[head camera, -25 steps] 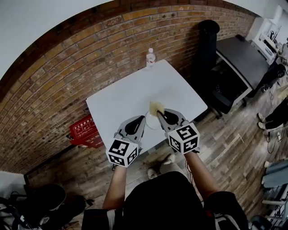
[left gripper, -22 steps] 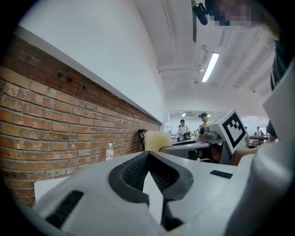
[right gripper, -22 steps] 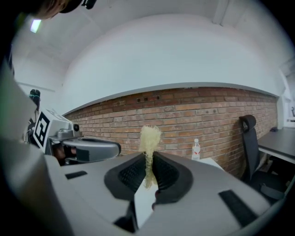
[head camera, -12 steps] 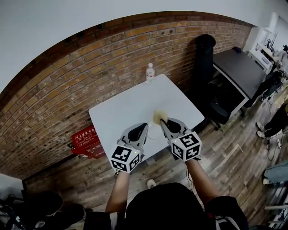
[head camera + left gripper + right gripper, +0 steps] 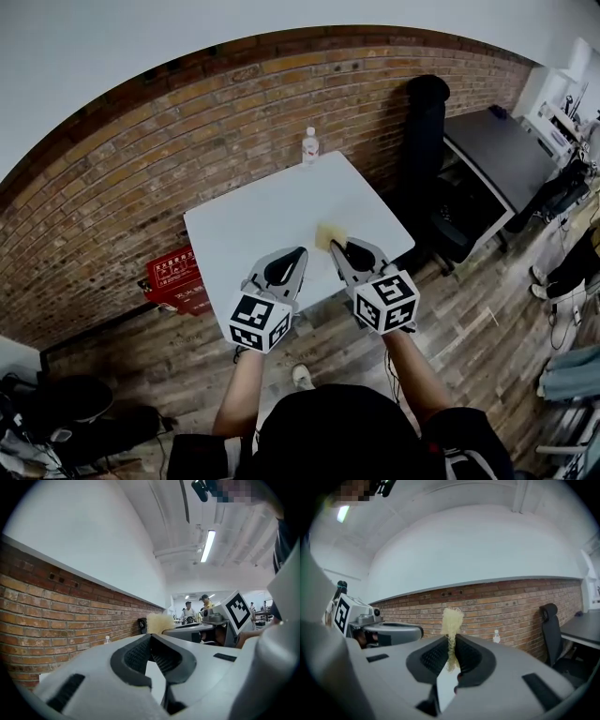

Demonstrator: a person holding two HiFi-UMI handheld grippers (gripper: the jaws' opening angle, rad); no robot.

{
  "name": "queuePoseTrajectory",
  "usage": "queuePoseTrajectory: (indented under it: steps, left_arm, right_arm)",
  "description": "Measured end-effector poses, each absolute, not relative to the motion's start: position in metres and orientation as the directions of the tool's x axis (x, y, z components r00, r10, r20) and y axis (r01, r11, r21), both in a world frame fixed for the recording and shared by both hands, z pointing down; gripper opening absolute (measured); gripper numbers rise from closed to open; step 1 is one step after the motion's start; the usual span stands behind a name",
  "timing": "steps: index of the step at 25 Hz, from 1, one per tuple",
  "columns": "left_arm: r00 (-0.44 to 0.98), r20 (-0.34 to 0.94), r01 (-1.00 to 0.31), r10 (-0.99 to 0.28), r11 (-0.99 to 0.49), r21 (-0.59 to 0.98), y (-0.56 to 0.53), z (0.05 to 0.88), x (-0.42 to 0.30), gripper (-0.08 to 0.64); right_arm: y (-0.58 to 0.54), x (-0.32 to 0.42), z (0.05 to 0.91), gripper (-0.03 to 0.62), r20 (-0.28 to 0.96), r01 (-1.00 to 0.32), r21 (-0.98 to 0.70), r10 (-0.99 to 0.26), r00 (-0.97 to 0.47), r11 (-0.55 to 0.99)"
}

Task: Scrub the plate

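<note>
Right tongs (image 5: 451, 641) pinch a yellow scrubber (image 5: 452, 619), left tongs (image 5: 150, 637) closed empty, above the white table (image 5: 253, 225) by a brick wall (image 5: 141, 169).

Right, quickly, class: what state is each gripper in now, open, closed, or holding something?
Left gripper: closed, empty.
Right gripper: closed on the yellow scrub pad.

water bottle (image 5: 309, 147) on white table (image 5: 246, 230); red box (image 5: 173, 278)

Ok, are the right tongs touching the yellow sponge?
Touching. The right gripper view shows the right tongs closed on the yellow sponge, squeezing it from both sides, with its top sticking out above the tips.
</note>
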State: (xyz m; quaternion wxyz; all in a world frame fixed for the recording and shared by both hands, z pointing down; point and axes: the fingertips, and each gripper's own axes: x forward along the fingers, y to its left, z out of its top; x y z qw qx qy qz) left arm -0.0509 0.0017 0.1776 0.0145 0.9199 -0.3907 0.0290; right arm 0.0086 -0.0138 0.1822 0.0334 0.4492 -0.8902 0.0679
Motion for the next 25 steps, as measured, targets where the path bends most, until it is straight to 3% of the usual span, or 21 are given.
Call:
queuePoseTrajectory:
  steps: [25]
  left_arm:
    - [0.634,0.036,-0.773,-0.772,-0.634,0.011,0.122,0.177,0.003,0.020]
  right_arm:
    - [0.105,0.056,0.177,0.037,0.084,-0.753,-0.095,-0.749,-0.657,0.651]
